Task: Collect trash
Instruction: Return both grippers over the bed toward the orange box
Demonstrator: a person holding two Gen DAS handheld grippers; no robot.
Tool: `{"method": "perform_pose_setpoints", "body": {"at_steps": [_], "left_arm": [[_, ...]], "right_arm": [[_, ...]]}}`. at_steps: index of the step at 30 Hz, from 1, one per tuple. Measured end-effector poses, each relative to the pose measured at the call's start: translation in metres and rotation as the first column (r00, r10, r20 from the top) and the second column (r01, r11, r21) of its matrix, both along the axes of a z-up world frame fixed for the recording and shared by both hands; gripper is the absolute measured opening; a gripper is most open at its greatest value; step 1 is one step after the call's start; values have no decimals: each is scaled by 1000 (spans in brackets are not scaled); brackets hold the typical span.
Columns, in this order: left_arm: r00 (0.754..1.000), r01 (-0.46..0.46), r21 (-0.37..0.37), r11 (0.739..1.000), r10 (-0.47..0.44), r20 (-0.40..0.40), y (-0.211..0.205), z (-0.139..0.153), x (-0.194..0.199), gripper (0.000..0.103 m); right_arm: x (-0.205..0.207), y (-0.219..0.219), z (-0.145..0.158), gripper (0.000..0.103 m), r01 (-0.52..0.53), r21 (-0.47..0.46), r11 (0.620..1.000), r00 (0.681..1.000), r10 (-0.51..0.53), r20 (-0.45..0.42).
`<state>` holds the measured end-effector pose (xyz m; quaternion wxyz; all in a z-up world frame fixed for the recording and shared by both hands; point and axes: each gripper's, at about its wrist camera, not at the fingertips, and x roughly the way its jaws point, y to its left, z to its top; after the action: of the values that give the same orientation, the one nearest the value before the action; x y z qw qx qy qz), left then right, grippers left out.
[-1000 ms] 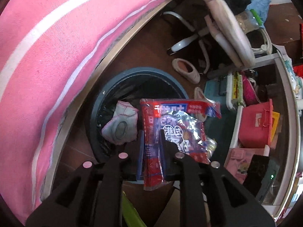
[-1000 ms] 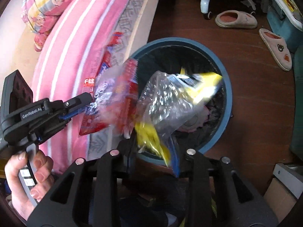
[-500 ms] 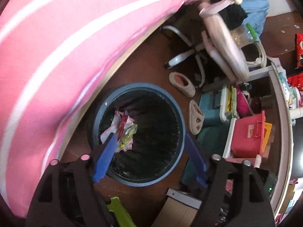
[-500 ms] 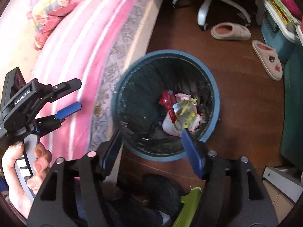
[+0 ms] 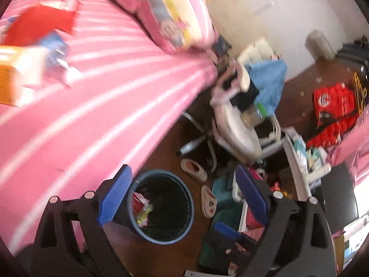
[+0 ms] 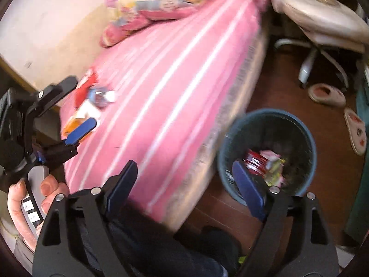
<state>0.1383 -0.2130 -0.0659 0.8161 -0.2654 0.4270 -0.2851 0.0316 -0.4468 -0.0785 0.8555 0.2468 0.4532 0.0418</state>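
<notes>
A blue round trash bin (image 5: 161, 207) stands on the dark wood floor beside the pink striped bed (image 5: 92, 106); it also shows in the right wrist view (image 6: 267, 152). Red, white and yellow wrappers (image 6: 265, 161) lie inside it. More trash lies on the bed: a red packet (image 5: 39, 23), an orange and white packet (image 5: 16, 73) and a shiny blue wrapper (image 5: 57, 57), blurred. They also show in the right wrist view (image 6: 92, 99). My left gripper (image 5: 182, 194) is open and empty above the bin. My right gripper (image 6: 184, 184) is open and empty over the bed edge. The left gripper (image 6: 66, 110) shows there too.
A white swivel chair (image 5: 235, 127) piled with clothes stands past the bin. Two slippers (image 5: 200, 184) lie on the floor. A shelf with boxes (image 5: 299, 161) is at the right. A patterned pillow (image 6: 150, 2) lies at the bed's head.
Both grippers opened and dropped their wrappers into the bin. Both have since lifted and swung away from the bin toward the bed.
</notes>
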Motion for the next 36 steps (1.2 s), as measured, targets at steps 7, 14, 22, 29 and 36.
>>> {"method": "perform_pose_setpoints", "body": {"at_steps": [7, 14, 22, 29, 36], "left_arm": [[982, -179, -61, 982, 175, -73, 118, -1, -1, 89], [925, -356, -76, 931, 341, -166, 220, -27, 4, 89], [872, -466, -53, 883, 448, -198, 295, -45, 21, 89], [843, -505, -80, 859, 472, -257, 340, -65, 55, 89], [844, -490, -54, 870, 457, -281, 357, -73, 103, 89]], "right_arm": [[37, 63, 31, 85, -109, -37, 993, 993, 111, 44], [65, 130, 47, 85, -224, -44, 974, 971, 227, 77], [110, 198, 47, 85, -303, 55, 951, 949, 297, 103], [165, 230, 16, 85, -291, 230, 929, 957, 280, 77], [196, 236, -6, 85, -262, 347, 900, 965, 244, 95]]}}
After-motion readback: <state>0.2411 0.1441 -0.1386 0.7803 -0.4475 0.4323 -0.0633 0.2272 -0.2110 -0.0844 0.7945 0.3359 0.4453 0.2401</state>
